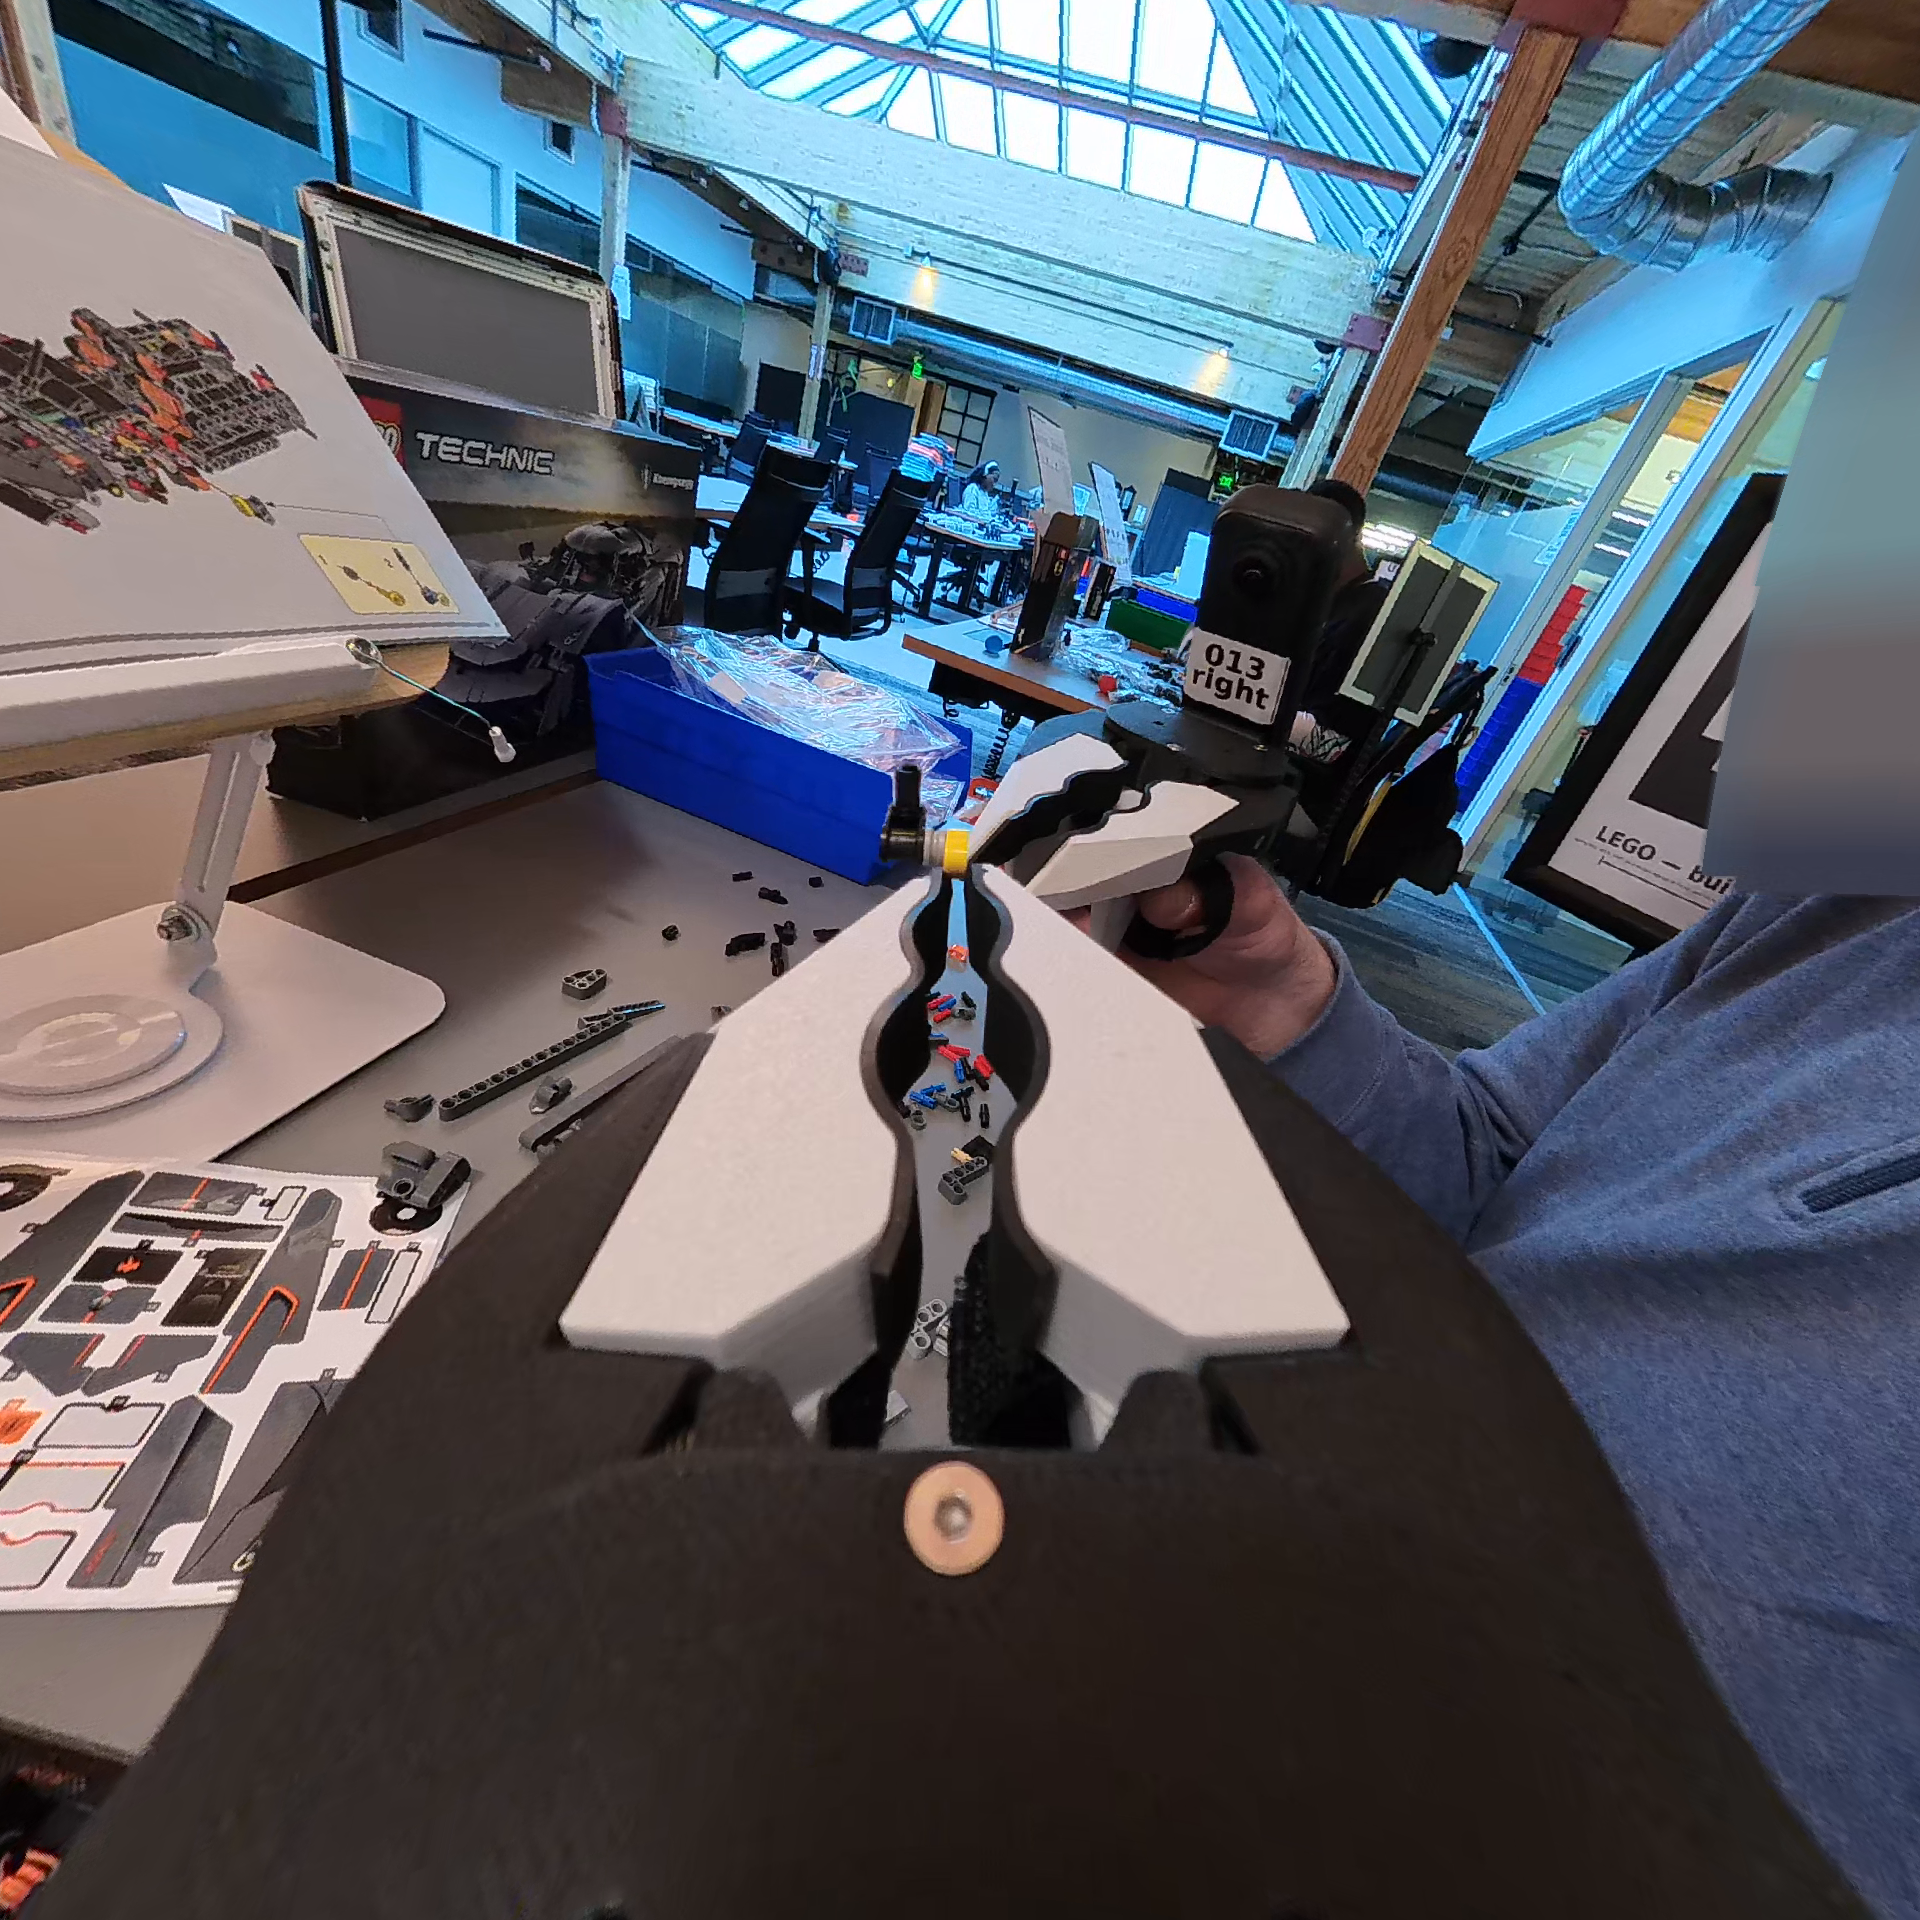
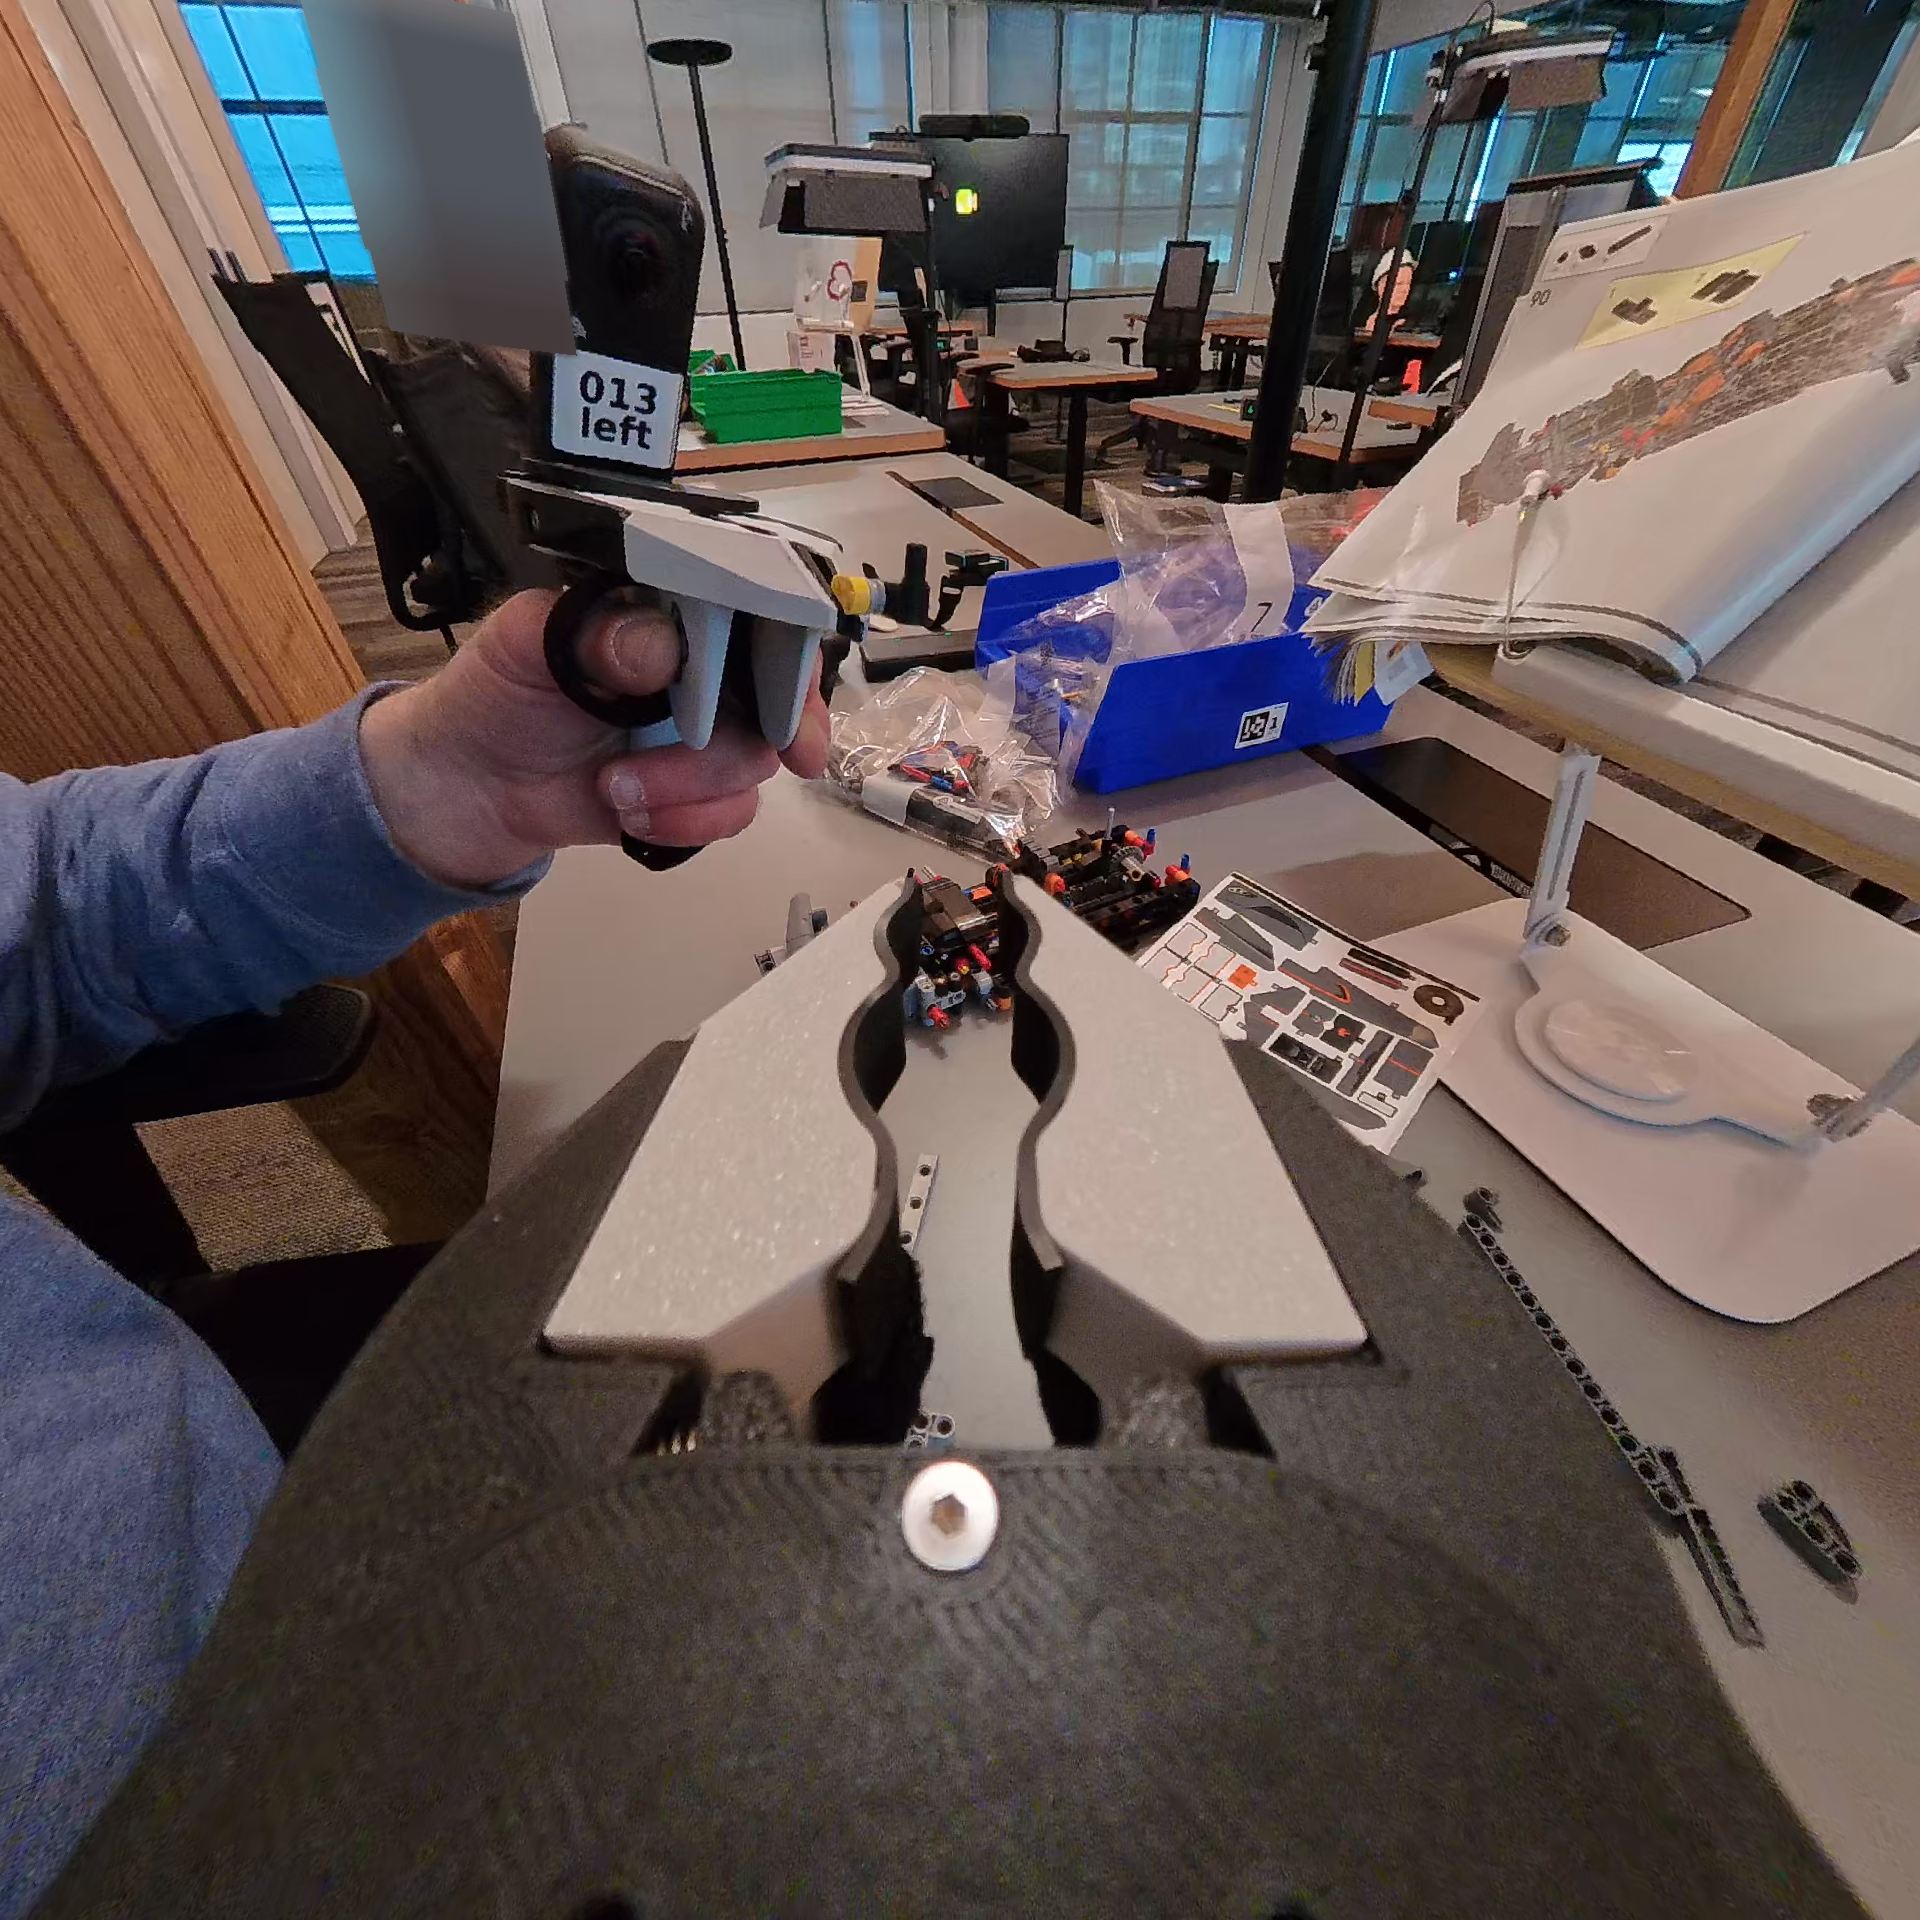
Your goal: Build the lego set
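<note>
My left gripper (image 1: 951, 881) is shut on a small piece, a yellow bush (image 1: 951, 847) with a black connector (image 1: 906, 821) sticking out past the tips, held in the air above the grey table (image 1: 582, 894). It also shows in the right wrist view (image 2: 836, 603), held in a hand, with the yellow bush (image 2: 852, 594) at its tip. My right gripper (image 2: 956, 894) is partly open and empty. In the left wrist view its tips (image 1: 987, 840) point at the yellow bush from the right. A partly built black model (image 2: 1101, 878) lies on the table beyond it.
An instruction booklet (image 1: 208, 468) rests on a white stand (image 1: 208, 997). A blue bin (image 1: 748, 748) with plastic bags stands behind. A sticker sheet (image 1: 156, 1351), a long black beam (image 1: 540, 1060), small pins (image 1: 951, 1060) and a bag of parts (image 2: 935, 769) lie on the table. Across from one pair of fingers to the other is roughly 7 cm.
</note>
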The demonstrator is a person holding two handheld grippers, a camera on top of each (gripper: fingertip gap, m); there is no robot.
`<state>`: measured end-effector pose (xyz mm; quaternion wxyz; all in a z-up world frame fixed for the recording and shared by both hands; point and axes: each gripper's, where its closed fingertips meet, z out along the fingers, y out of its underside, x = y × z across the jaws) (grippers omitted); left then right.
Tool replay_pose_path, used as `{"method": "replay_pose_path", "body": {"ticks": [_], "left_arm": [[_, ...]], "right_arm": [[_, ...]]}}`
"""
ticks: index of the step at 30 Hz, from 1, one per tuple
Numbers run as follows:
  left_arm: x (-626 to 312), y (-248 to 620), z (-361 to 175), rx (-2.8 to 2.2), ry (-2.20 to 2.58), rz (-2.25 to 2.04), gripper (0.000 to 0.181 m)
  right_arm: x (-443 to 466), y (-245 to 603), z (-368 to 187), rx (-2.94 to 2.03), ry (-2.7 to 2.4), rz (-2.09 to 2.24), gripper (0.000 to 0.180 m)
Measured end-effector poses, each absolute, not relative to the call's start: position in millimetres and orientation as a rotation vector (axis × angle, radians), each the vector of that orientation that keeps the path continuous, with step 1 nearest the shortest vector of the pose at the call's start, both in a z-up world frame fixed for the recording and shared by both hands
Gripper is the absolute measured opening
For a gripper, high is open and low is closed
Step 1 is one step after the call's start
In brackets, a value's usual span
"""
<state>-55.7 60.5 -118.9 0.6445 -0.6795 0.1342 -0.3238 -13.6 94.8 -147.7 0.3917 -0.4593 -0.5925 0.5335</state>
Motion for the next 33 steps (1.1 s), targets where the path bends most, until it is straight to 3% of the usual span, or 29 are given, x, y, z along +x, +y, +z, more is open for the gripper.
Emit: {"method": "replay_pose_path", "body": {"ticks": [33], "left_arm": [[-20.4,79.7,-115.1,-1.596,0.578,-0.957,0.001]], "right_arm": [[-9.8,82.4,-132.8,-1.210,-1.502,1.066,0.020]]}}
